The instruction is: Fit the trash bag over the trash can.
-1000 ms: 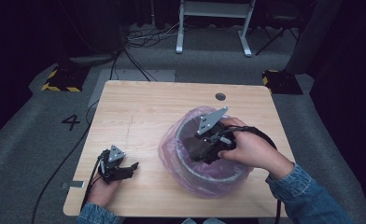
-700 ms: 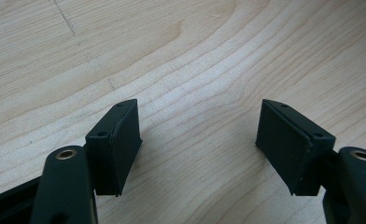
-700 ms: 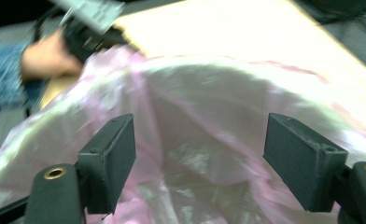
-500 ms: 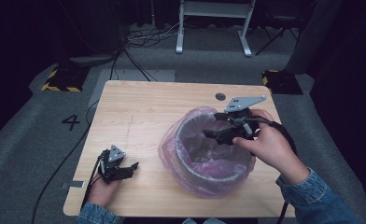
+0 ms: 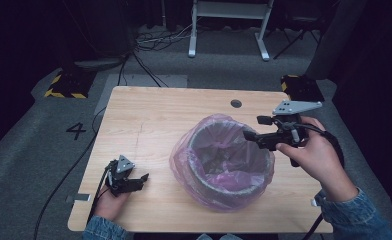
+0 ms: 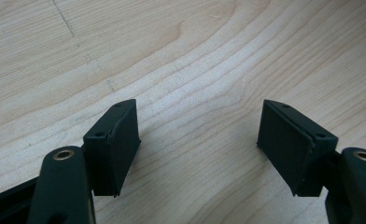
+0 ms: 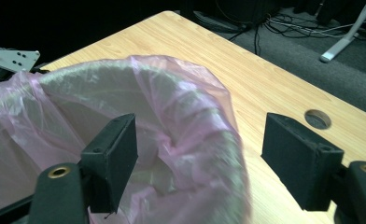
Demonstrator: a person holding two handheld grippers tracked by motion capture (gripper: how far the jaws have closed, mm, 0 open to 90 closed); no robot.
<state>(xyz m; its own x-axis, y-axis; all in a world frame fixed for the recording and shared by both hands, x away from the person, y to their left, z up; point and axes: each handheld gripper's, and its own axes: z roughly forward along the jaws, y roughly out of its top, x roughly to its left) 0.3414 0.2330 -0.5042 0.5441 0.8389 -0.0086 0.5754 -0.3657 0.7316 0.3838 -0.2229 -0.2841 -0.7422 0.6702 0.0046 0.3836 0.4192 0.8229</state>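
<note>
Right gripper [image 5: 254,127] lifted out to bin [image 5: 223,162] rim — gaping, empty, left gripper [image 5: 140,179] resting

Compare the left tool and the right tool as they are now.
The left tool sits low at the table's near left corner, over bare wood; the right tool is held up over the rim of the pink-lined bin. The left tool points across the tabletop, the right one toward the bin. Both stand open, holding nothing.

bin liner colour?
Translucent pink plastic liner, draped over the round grey bin's rim; clearest in the right gripper view.
</note>
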